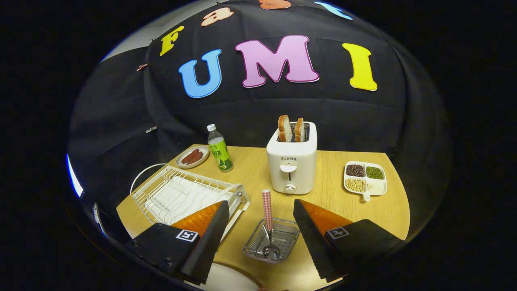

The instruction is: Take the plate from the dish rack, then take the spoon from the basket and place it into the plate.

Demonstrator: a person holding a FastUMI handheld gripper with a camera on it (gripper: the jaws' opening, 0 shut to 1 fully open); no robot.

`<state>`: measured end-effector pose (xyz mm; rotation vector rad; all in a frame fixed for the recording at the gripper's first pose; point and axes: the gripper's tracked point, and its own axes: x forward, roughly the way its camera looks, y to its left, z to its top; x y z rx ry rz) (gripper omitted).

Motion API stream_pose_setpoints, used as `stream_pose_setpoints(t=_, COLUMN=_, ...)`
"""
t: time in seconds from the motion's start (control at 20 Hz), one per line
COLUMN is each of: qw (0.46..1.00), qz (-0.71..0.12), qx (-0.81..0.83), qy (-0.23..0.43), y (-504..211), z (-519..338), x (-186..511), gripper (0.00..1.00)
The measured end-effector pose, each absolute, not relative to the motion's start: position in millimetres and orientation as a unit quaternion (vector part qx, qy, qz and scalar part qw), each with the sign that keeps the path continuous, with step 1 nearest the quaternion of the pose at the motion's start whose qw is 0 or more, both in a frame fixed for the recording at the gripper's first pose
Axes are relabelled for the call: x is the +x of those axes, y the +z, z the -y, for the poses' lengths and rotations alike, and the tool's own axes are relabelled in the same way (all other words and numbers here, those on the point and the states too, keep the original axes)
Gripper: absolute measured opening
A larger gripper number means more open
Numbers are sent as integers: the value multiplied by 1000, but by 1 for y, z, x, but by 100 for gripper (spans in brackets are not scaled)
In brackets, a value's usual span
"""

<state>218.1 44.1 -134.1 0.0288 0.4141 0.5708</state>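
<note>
Between the wide-open fingers of the gripper – spoon standing in its basket, w/ dish rack left, toaster far behind.

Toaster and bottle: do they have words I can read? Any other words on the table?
"SUPOR": on the front of the toaster.
Label on the bottle: too small and blurred to read.
Square markers on the gripper: patterns, no words. It is open, fingers either side of the basket.
</note>
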Motion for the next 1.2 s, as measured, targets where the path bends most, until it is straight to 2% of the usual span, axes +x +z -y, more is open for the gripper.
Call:
stream_pose_setpoints(t=0.35, qw=937, qz=-232, qx=-48, qy=257, y=-183, z=-61, x=264, gripper=98)
stream_pose_setpoints(t=0.5, qw=931, qz=-259, qx=-35, qy=253, y=-201, z=-69, x=269, gripper=91)
stream_pose_setpoints(t=0.6, qw=930, qz=-265, qx=-32, qy=252, y=-204, z=-71, x=271, gripper=77)
stream_pose_setpoints(t=0.85, qw=928, qz=-281, qx=-31, qy=243, y=-210, z=-67, x=274, gripper=25)
stream_pose_setpoints(t=1.0, qw=927, qz=-277, qx=-39, qy=248, y=-204, z=-63, x=272, gripper=17)
stream_pose_setpoints(t=1.2, qw=933, qz=-240, qx=-56, qy=264, y=-173, z=-60, x=263, gripper=15)
